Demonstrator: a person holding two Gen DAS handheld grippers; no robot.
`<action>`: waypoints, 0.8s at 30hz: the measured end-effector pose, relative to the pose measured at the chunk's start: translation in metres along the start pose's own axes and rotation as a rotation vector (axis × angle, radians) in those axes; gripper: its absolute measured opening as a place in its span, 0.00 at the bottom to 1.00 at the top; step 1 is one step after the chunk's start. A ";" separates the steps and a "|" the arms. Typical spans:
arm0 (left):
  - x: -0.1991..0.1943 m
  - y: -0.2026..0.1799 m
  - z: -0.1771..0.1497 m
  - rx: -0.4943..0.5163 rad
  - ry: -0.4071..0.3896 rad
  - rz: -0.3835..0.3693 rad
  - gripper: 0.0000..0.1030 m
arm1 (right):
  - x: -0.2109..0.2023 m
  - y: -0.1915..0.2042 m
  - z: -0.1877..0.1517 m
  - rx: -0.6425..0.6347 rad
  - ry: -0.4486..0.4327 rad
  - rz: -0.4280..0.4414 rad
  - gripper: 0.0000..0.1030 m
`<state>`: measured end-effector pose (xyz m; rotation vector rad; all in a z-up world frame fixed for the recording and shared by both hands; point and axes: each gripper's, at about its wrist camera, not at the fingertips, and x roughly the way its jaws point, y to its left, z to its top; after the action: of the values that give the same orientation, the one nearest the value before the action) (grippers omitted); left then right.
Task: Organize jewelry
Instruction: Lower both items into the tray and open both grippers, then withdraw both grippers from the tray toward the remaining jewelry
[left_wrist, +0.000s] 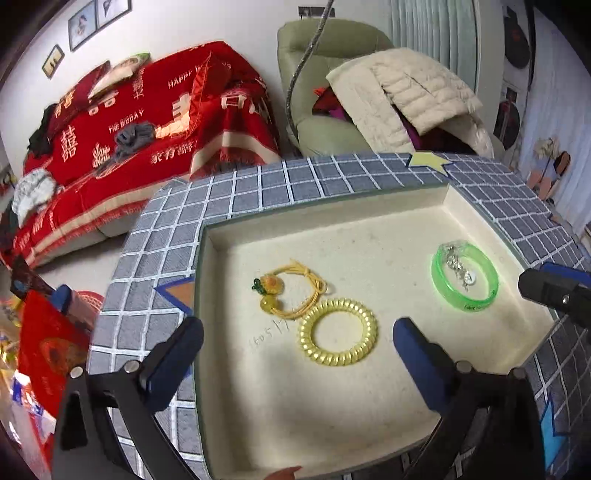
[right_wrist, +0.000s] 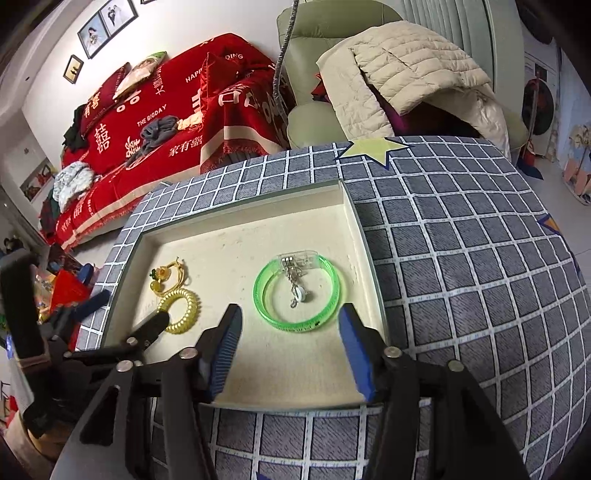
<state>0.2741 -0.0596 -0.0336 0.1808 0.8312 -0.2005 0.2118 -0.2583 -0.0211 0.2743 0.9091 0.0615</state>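
Note:
A cream tray (left_wrist: 332, 406) (right_wrist: 229, 258) lies on a grey checked tablecloth (right_wrist: 461, 258). In its left half are a yellow spiral hair tie (left_wrist: 338, 363) (right_wrist: 194, 306) and a yellow cord bracelet with orange beads (left_wrist: 275, 286) (right_wrist: 162, 277). On the right lies a green translucent bangle (left_wrist: 465, 306) (right_wrist: 266, 314) with a silver chain piece (left_wrist: 460, 267) (right_wrist: 295, 284) inside it. My left gripper (left_wrist: 297, 326) is open wide just above the hair tie, not touching it. My right gripper (right_wrist: 291, 312) is open at the bangle's near edge, its pads apart from it.
A sofa with a red throw (left_wrist: 147, 122) stands beyond the table on the left. An armchair with a beige quilted jacket (left_wrist: 406, 88) is behind the table. Red packets and clutter (left_wrist: 44, 343) sit low at the left. The right gripper's finger (left_wrist: 554, 291) shows at the tray's right edge.

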 end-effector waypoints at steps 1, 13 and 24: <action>-0.002 0.000 0.000 0.001 0.001 -0.003 1.00 | -0.004 0.001 -0.002 -0.003 -0.007 -0.001 0.65; -0.046 0.003 -0.017 -0.009 -0.044 0.013 1.00 | -0.053 0.008 -0.023 0.010 -0.164 0.039 1.00; -0.079 0.016 -0.052 -0.037 -0.029 0.018 1.00 | -0.076 0.015 -0.047 -0.007 -0.127 0.046 1.00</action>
<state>0.1891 -0.0240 -0.0080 0.1501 0.8038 -0.1699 0.1288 -0.2464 0.0139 0.2890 0.7768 0.0887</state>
